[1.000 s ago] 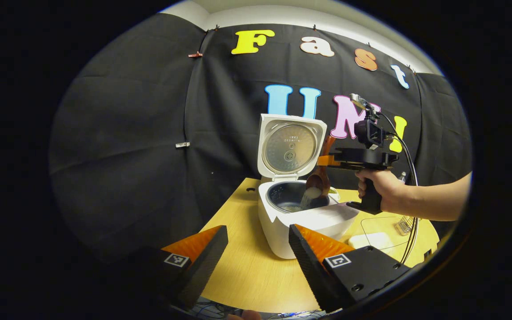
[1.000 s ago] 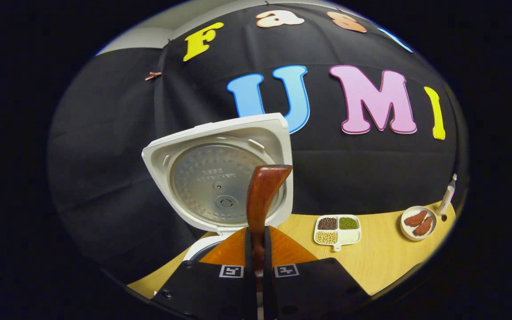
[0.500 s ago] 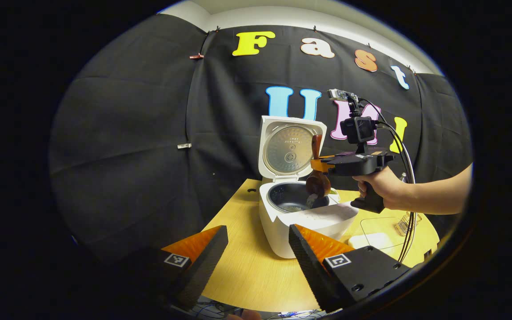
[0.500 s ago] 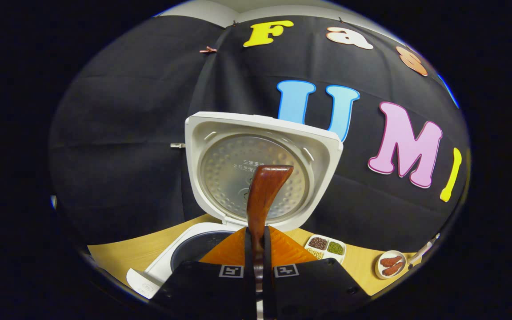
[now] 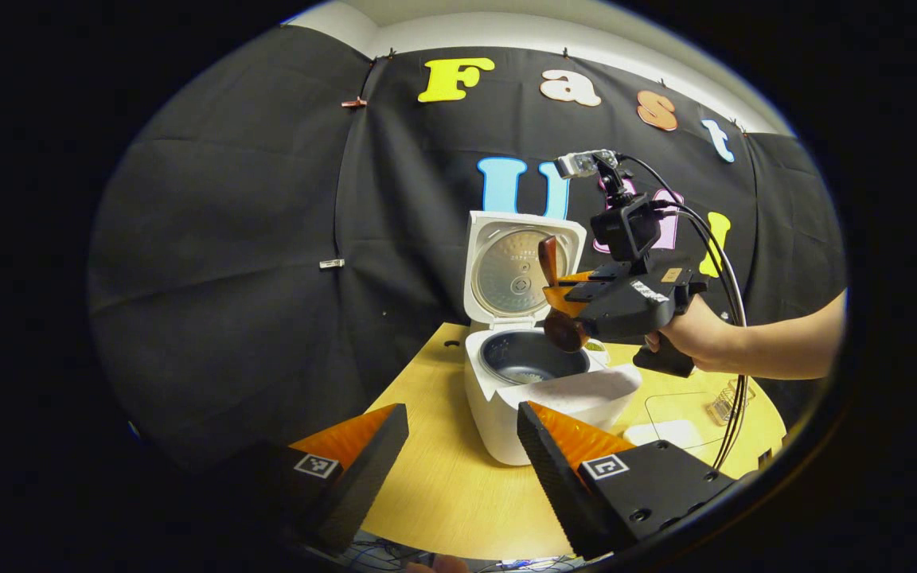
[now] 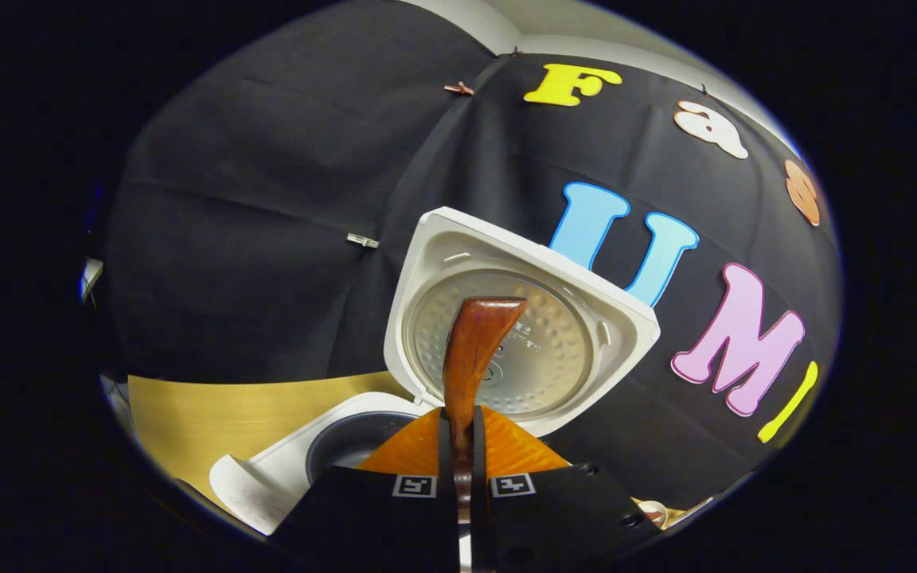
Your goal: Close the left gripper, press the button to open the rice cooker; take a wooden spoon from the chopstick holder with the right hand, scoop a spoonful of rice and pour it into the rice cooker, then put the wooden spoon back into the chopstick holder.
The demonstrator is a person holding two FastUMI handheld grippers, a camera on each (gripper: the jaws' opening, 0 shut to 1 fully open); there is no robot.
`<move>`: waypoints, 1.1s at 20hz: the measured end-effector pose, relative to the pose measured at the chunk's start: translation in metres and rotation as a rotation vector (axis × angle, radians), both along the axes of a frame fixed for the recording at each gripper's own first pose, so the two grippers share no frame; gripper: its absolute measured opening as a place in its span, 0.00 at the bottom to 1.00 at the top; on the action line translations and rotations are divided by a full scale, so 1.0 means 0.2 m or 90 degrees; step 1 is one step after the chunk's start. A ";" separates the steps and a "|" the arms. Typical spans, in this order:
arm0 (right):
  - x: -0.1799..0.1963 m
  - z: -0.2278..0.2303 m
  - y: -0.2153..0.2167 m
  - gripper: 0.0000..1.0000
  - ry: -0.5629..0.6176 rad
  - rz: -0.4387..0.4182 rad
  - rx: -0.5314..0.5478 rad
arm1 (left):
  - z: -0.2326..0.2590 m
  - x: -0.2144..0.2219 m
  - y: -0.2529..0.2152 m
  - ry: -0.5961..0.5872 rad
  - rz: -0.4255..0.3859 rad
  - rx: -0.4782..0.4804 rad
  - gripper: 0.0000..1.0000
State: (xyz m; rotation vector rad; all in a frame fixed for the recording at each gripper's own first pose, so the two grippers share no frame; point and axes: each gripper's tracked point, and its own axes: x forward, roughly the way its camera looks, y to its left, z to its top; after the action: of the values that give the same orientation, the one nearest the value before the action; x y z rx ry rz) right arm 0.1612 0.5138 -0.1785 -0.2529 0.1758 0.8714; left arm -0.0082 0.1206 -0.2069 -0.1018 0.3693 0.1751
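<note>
The white rice cooker [image 5: 506, 414] stands on the wooden table with its lid [image 5: 518, 263] up, and a little rice lies in the dark inner pot [image 5: 534, 370]. My right gripper [image 5: 560, 288], held by a hand from the right, is shut on the brown wooden spoon [image 5: 548, 259]. The spoon's bowl [image 5: 564, 330] hangs just above the pot's right rim. In the right gripper view the spoon handle [image 6: 473, 350] rises from my shut right gripper [image 6: 462, 454] in front of the lid [image 6: 538, 350]. My left gripper [image 5: 462, 414] hovers open in front of the cooker, holding nothing.
A clear container [image 5: 677, 410] with something white in it sits to the right of the cooker. Beside it stands a wire holder [image 5: 725, 402]. The table [image 5: 442, 485] runs out toward my left gripper. A small dish [image 6: 653, 509] peeks past my right gripper.
The right gripper lifted and turned, raising the spoon's bowl out of the pot; the rice has stopped pouring. The left gripper stayed put.
</note>
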 end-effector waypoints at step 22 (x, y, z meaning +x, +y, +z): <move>0.01 0.21 -0.33 0.10 0.244 -0.084 0.238 | 0.04 -0.02 -0.09 -0.001 -0.005 0.017 0.95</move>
State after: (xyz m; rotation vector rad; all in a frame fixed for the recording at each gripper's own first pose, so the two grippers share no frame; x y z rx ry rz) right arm 0.1625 0.4485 -0.1374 0.2763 0.3760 0.7972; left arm -0.0129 0.1025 -0.1992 -0.0738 0.3651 0.1723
